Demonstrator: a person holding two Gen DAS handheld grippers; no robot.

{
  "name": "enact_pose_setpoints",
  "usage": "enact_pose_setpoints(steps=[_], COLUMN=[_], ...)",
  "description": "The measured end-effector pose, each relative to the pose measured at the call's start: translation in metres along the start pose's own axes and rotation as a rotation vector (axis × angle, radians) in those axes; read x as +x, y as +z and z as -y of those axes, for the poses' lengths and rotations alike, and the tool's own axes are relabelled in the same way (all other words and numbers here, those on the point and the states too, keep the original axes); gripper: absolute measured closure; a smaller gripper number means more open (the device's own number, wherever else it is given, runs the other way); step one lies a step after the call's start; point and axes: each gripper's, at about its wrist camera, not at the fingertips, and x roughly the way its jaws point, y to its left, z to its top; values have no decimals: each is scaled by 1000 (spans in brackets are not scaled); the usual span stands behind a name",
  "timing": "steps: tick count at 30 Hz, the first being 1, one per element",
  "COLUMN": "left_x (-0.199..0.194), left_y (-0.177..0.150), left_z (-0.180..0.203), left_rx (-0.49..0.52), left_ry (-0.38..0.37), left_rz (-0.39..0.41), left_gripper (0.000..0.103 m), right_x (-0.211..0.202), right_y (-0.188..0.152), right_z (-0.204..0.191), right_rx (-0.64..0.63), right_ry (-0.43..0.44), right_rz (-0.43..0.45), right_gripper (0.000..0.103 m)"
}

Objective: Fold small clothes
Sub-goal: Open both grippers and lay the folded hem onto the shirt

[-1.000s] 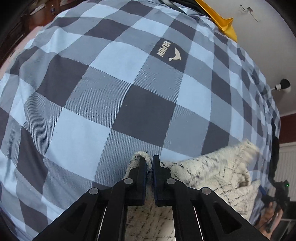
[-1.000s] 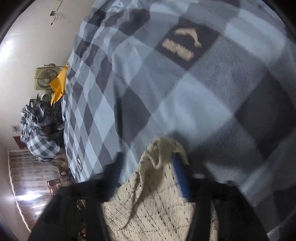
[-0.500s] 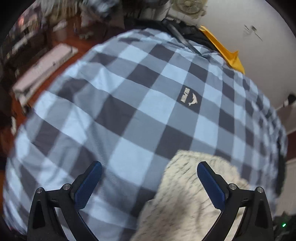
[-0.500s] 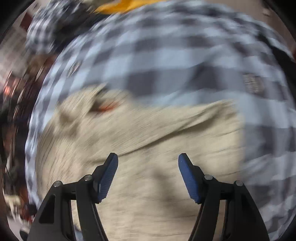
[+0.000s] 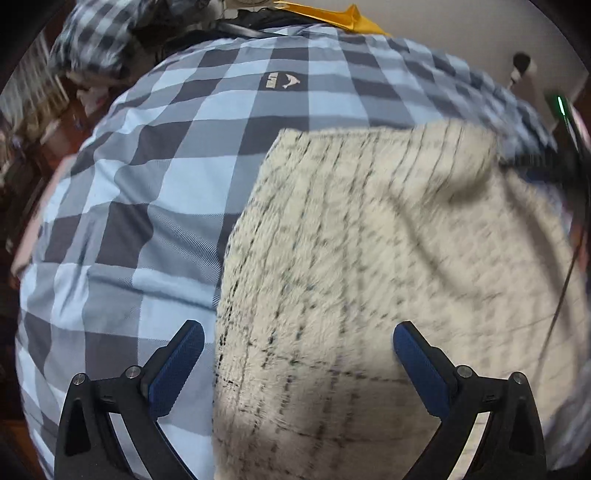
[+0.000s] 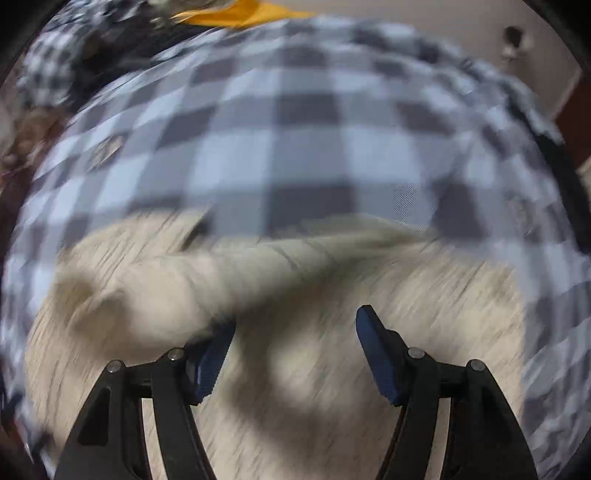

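Observation:
A fuzzy cream garment with thin dark check lines lies spread on the blue and grey checked bedcover. My left gripper is open and empty, hovering over the garment's near left edge. In the right wrist view the same garment is blurred, with a raised fold running across its far side. My right gripper is open and empty above it; its left finger sits close against a bulge of the cloth.
The bedcover has a dolphin logo patch. An orange object and a checked bundle lie at the bed's far end. A dark stand with a green light is at the right.
Both grippers were shut on the garment's edge a second ago. They have opened, let go and pulled back, and the garment now lies on the bed.

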Motion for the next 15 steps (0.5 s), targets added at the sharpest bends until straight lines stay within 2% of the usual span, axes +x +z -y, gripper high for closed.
enact_pose_setpoints(steps=[2, 5, 7, 9, 12, 15], left_x=[8, 8, 0, -6, -8, -2], left_y=[-3, 0, 5, 11, 19, 28], left_z=[-3, -12, -21, -31, -44, -57], left_rx=[22, 33, 16, -3, -17, -19], left_ry=[22, 28, 53, 59, -5, -70], left_rz=[5, 20, 64, 75, 50, 39], left_gripper=[0, 0, 0, 0, 0, 0], right_x=[5, -4, -21, -37, -56, -47], right_y=[27, 41, 29, 9, -29, -32], right_z=[12, 36, 51, 66, 100, 131], right_rx=[52, 130, 132, 95, 88, 135], right_ry=[-80, -79, -9, 51, 146, 222], right_rz=[20, 57, 64, 58, 28, -25], right_gripper=[39, 39, 39, 39, 39, 39])
